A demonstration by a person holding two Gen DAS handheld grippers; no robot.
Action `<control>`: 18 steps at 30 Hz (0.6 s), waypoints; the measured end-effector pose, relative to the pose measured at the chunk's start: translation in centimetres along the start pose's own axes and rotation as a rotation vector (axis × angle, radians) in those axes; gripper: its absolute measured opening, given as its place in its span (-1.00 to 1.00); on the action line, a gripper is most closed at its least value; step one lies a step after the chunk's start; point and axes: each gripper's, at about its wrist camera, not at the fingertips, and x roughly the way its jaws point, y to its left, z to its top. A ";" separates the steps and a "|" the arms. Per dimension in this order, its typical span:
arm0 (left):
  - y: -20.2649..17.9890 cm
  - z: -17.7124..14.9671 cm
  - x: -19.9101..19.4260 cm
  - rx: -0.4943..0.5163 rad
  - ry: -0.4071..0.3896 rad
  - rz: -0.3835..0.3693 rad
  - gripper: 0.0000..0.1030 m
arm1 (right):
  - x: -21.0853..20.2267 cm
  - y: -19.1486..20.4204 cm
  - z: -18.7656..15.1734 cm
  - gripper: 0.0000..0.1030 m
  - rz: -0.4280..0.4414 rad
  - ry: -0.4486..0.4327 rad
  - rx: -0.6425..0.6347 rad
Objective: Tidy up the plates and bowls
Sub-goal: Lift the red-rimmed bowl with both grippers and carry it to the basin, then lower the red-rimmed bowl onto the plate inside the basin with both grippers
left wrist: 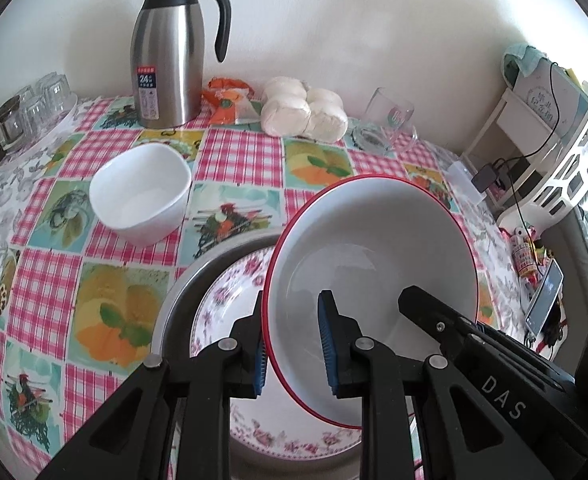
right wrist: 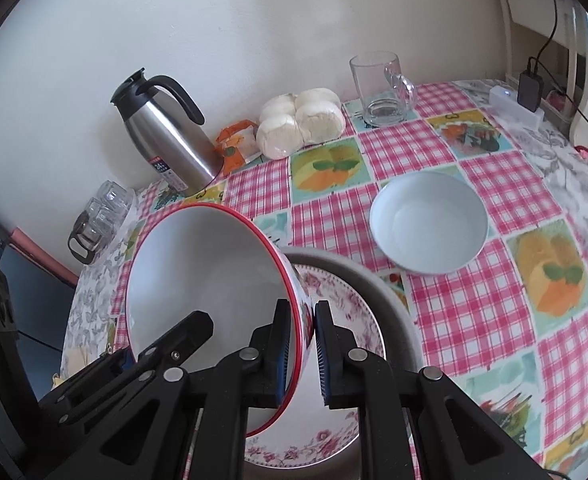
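Left wrist view: red-rimmed white ceramic bowl [left wrist: 373,276] tilted above floral-patterned plate [left wrist: 230,292] in grey metal tray [left wrist: 174,292]; left gripper [left wrist: 292,344] clamped on its near rim, right gripper [right wrist: 301,352] pinching opposite wall. Bowl prob. stiff, glazed, slippery, breakable; hold at rim w/ both, lower gently; small white bowl [left wrist: 142,192] sits apart on checked tablecloth [left wrist: 238,156]
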 end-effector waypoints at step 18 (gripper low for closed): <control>1.9 -1.7 -0.1 -0.033 0.042 0.043 -0.54 | 1.3 1.2 -2.3 -0.71 0.027 0.051 -0.035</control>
